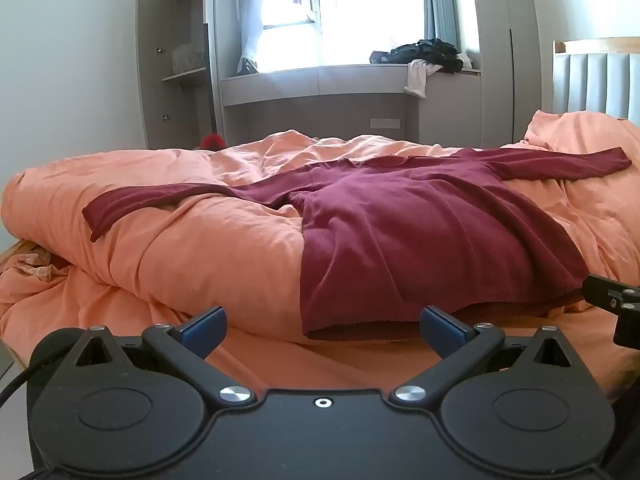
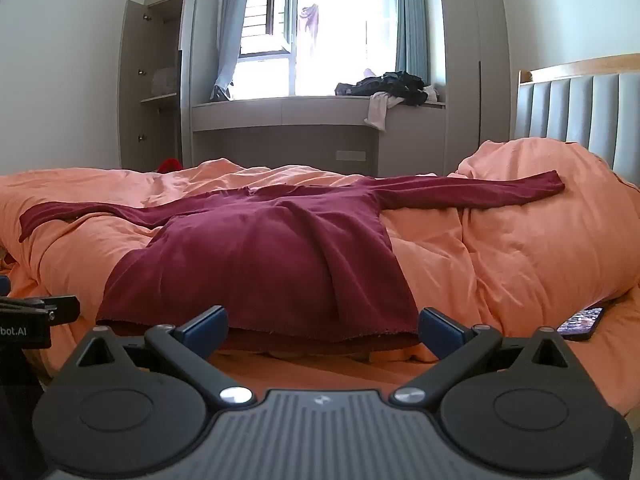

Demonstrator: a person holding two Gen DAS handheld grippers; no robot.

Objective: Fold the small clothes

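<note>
A dark red long-sleeved top lies spread flat on an orange duvet, sleeves stretched out left and right, hem toward me. It shows the same way in the right wrist view. My left gripper is open and empty, just short of the hem's left corner. My right gripper is open and empty, just short of the hem's right part. Part of the right gripper shows at the right edge of the left wrist view.
The duvet is bunched high at the right. A phone lies on the bed near the right. A grey headboard stands at the right. A window bench holds a pile of dark clothes. An open cabinet stands at the back left.
</note>
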